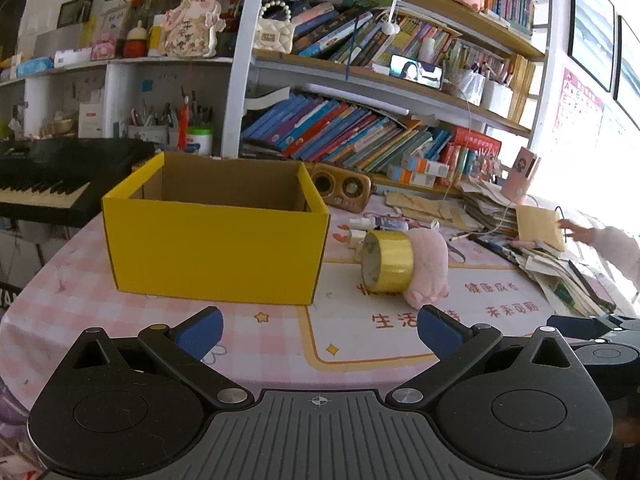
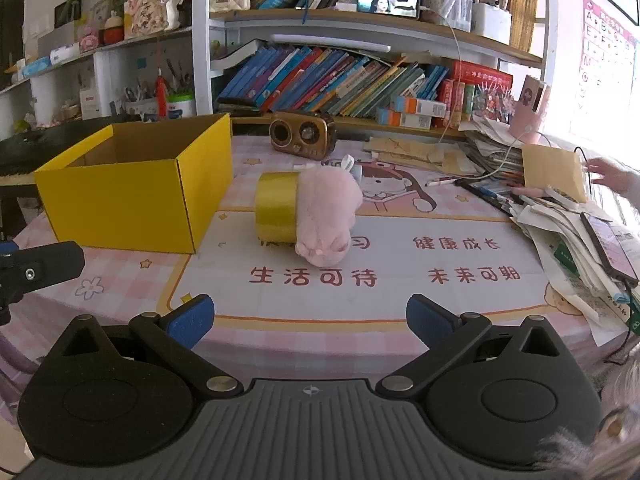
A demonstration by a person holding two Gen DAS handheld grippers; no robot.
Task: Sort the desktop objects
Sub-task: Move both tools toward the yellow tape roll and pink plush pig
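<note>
Left gripper point(image 1: 320, 330): jaws spread wide, nothing between the blue pads, poised above the near edge of the pink checked tablecloth point(image 1: 72, 292). Right gripper point(image 2: 310, 320): likewise released and empty, above the same near edge.

Yellow cardboard box point(image 1: 216, 248): open-topped, upright, on the left of the table; its floor is not visible.

Roll of yellow tape point(image 2: 277, 210): on its side, just right of the box. Pink plush toy point(image 2: 328, 216): lying against the roll's right end, touching it.

Brown retro radio point(image 2: 303, 135): behind them, near the bookshelf. A hand point(image 2: 610, 176) at far right touches a brown paper packet point(image 2: 554, 172) on a paper stack.
</note>
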